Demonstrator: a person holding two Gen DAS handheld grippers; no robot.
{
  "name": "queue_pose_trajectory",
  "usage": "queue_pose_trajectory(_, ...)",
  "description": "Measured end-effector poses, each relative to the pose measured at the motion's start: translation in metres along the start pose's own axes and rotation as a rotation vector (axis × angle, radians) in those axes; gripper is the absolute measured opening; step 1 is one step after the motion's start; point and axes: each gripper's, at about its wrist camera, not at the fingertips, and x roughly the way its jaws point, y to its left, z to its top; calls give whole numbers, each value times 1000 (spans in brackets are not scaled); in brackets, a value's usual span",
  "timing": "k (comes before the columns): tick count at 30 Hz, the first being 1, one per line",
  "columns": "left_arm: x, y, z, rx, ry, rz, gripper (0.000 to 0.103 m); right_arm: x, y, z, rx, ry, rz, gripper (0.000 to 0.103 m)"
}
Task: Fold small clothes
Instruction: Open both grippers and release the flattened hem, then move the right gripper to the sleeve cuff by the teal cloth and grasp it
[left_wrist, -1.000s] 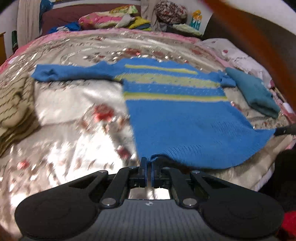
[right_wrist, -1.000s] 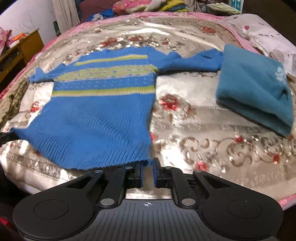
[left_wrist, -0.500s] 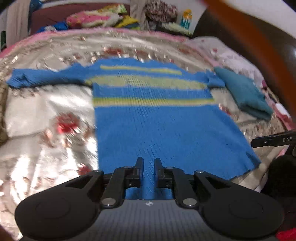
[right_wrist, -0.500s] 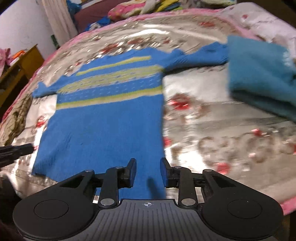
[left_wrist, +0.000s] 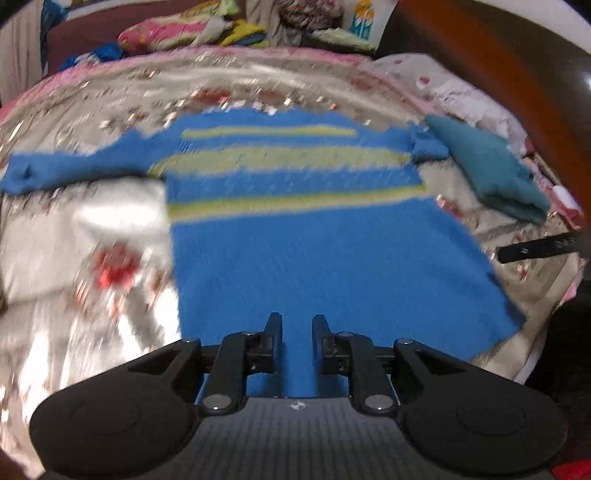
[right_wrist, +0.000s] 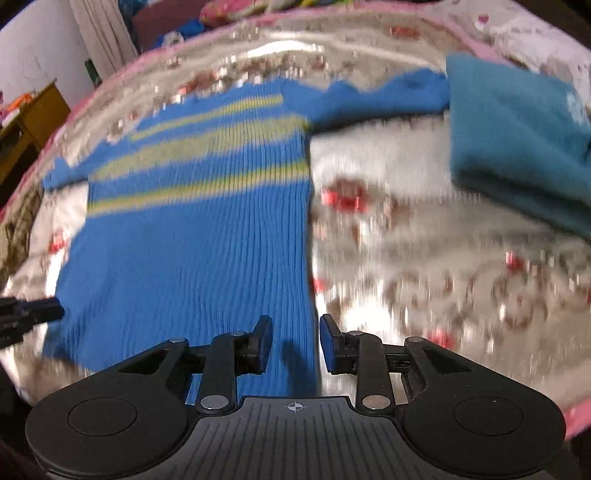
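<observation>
With the blue striped sweater (left_wrist: 314, 236) lying flat on the bed (left_wrist: 92, 236), my left gripper (left_wrist: 297, 328) is opening, my right gripper (right_wrist: 295, 330) sits narrowly parted, both empty above its hem, so next I must pinch it.

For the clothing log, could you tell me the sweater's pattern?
Blue sweater with yellow-green chest stripes; clearest in the left wrist view.
</observation>
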Motion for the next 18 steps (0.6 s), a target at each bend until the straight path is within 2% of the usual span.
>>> queue_pose_trajectory(3, 12, -9, 21, 20, -27, -17, 29, 5, -2, 27, 12, -40, -3, 28)
queue_pose_trajectory(9, 47, -23, 64, 44, -60, -44, 30, 22, -16, 95, 42, -121, -38, 28)
queue_pose_trajectory(18, 107, -35, 106, 14, -88, -76, 33, 75, -75, 207, 234, -199, -127, 28)
